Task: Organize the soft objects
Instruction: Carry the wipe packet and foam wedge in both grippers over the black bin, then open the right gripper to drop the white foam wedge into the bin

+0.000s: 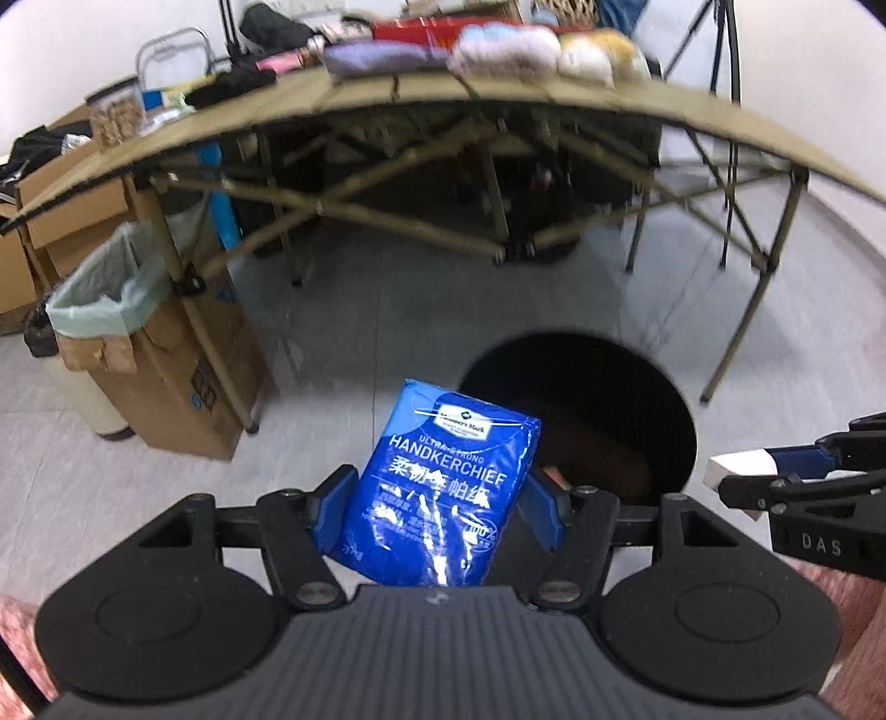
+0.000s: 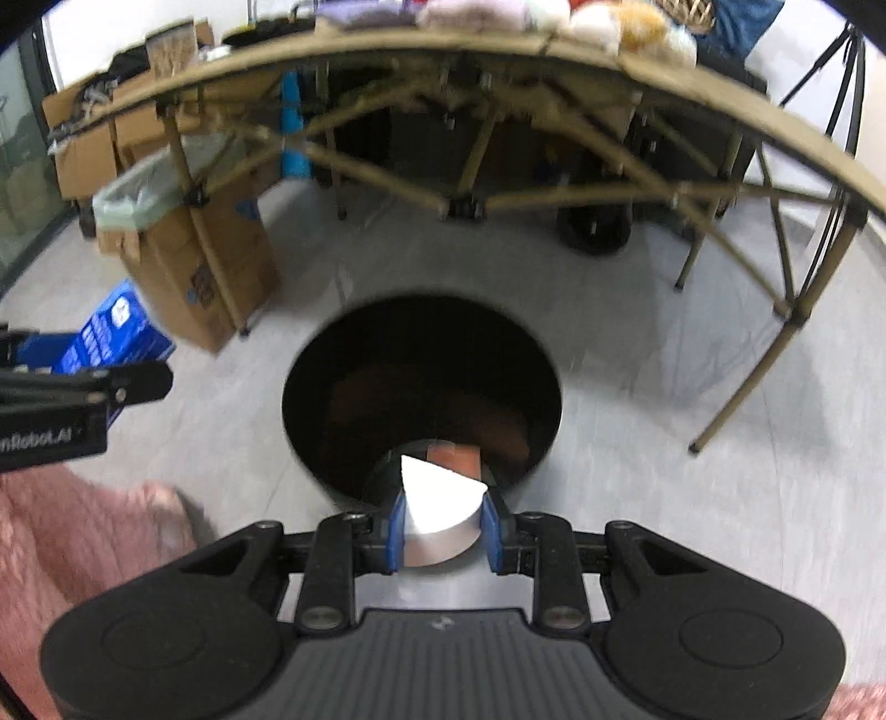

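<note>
My left gripper (image 1: pixel 437 498) is shut on a blue handkerchief tissue pack (image 1: pixel 443 487), held upright just left of a round black bin (image 1: pixel 620 399) on the floor. The same pack (image 2: pixel 105 332) shows at the left edge of the right wrist view. My right gripper (image 2: pixel 443 531) is shut on a white wedge-shaped soft piece (image 2: pixel 437 509), hanging over the near rim of the black bin (image 2: pixel 421 343). That white piece (image 1: pixel 742 471) also shows at the right of the left wrist view. Brownish items lie dim inside the bin.
A tan folding table (image 1: pixel 498 105) stands beyond the bin, with several plush and cloth items (image 1: pixel 498 50) on top and crossed legs below. A cardboard box with a green liner (image 1: pixel 127 332) sits at the left. Pink fabric (image 2: pixel 66 543) lies at the near left.
</note>
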{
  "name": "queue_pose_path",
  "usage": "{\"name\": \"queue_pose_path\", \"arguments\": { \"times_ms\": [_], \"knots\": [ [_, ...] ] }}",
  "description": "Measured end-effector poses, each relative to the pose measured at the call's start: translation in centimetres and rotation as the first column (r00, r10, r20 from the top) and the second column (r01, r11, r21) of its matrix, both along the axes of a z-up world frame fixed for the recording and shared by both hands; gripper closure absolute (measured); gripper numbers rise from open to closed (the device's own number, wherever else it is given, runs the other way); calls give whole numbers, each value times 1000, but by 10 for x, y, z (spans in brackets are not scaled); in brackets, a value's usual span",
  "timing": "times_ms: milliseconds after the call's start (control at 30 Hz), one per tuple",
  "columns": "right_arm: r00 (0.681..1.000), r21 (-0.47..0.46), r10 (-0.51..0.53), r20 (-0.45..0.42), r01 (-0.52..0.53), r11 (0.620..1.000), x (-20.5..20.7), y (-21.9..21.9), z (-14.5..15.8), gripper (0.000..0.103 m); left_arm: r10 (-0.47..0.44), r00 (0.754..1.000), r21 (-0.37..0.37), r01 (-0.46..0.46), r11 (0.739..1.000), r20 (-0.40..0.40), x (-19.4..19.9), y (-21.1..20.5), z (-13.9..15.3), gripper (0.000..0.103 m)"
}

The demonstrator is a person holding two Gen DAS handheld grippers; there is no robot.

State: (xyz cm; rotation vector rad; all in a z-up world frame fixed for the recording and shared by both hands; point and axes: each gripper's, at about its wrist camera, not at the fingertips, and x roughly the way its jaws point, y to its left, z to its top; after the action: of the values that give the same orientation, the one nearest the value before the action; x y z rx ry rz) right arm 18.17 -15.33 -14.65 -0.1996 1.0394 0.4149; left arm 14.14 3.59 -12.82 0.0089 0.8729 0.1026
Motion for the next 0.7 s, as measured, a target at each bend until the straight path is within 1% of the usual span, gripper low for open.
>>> {"name": "queue_pose_path", "arguments": {
  "times_ms": [133,267,333,433,700],
  "knots": [
    [998,-18,1,-63,-2,1000,-12,-3,-17,76,-23,998,9,24,1000,-60,-3,-8,-12,39],
    [996,-24,-2,-86,0,1000,-18,-8,-23,76,-48,993,12,50,999,-107,-3,-16,-20,39],
    [996,-16,-8,-84,6,1000,-17,-11,-22,76,-52,991,22,55,998,-123,-2,-19,-25,39],
    [997,-7,-8,-76,8,1000,-12,-10,-23,76,-48,990,17,50,999,-134,1,-19,-30,39],
    [1000,1,16,-24,-16,1000,20,5,-30,76,1,992,25,3,1000,-125,16,-11,-32,39]
  ]
}}
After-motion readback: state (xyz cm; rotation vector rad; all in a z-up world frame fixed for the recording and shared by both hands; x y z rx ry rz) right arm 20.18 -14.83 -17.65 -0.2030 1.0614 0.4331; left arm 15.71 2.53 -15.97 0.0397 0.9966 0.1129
